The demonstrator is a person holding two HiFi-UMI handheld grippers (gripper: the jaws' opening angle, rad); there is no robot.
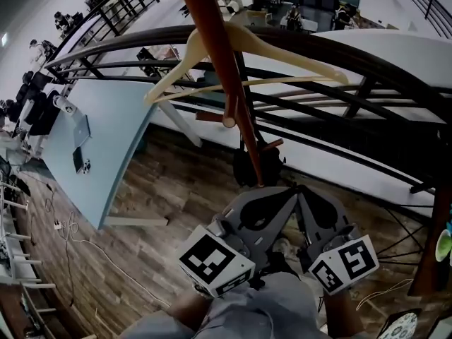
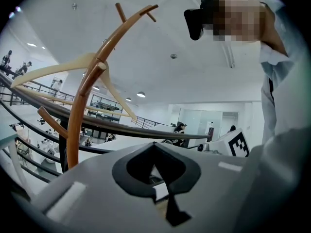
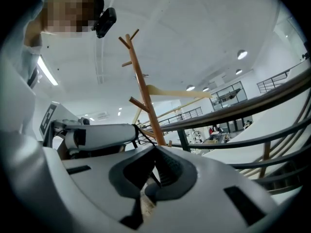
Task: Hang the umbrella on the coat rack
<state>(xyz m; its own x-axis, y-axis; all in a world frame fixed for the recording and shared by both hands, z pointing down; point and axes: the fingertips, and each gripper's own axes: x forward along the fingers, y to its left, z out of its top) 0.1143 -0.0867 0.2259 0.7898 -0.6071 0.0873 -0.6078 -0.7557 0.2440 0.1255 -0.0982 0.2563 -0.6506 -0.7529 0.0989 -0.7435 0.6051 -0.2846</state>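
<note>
The task is judged all but finished. A dark bundle [image 1: 248, 167], taken to be the umbrella, is seen close against the lower pole of the wooden coat rack [image 1: 212, 41], just under a short peg [image 1: 272, 145]. Whether it is hooked on that peg cannot be told. A pale wooden hanger [image 1: 282, 51] is hung higher on the rack, toward twelve o'clock.

The left gripper [image 1: 279, 198] and the right gripper [image 1: 307, 200] are held side by side at six o'clock, just beside the foot of the pole. In each gripper view the jaws are found closed tip to tip, with nothing grasped between them. What is left is judged to be only a check that the umbrella hangs securely.

The rack is stood on a dark wood-plank floor [image 1: 162, 189]. A pale blue table [image 1: 106, 140] with a laptop is placed at nine o'clock. A dark metal railing [image 1: 367, 69] is run from eleven to three o'clock, and beyond it a large open hall with desks and seated people is overlooked.
</note>
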